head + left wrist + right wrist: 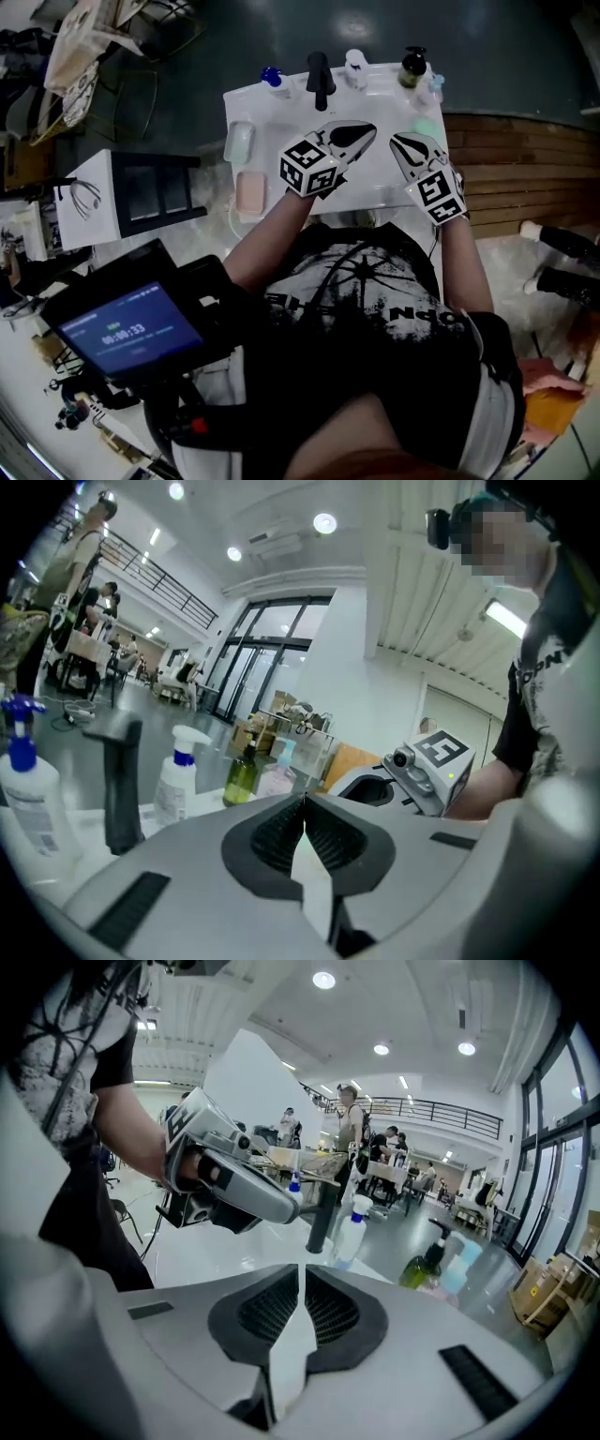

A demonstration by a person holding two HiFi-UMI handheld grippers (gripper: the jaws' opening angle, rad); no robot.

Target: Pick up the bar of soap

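Observation:
A pale pink bar of soap (250, 193) lies at the front left corner of the white sink top (281, 103); a whitish rounded bar (239, 142) lies just behind it. Both grippers are held up over the basin, to the right of these bars and clear of them. My left gripper (368, 128) is shut with nothing between its jaws (302, 803). My right gripper (400, 141) is also shut and empty (300, 1274). Each gripper shows in the other's view: the right gripper (412, 775) and the left gripper (230, 1180). Neither gripper view shows the soap.
A black faucet (321, 79) stands at the back of the sink, flanked by a blue-capped pump bottle (271, 77), a white spray bottle (355, 67) and a dark green bottle (412, 66). A black stand (150, 192) is to the left, wooden flooring (525, 169) to the right.

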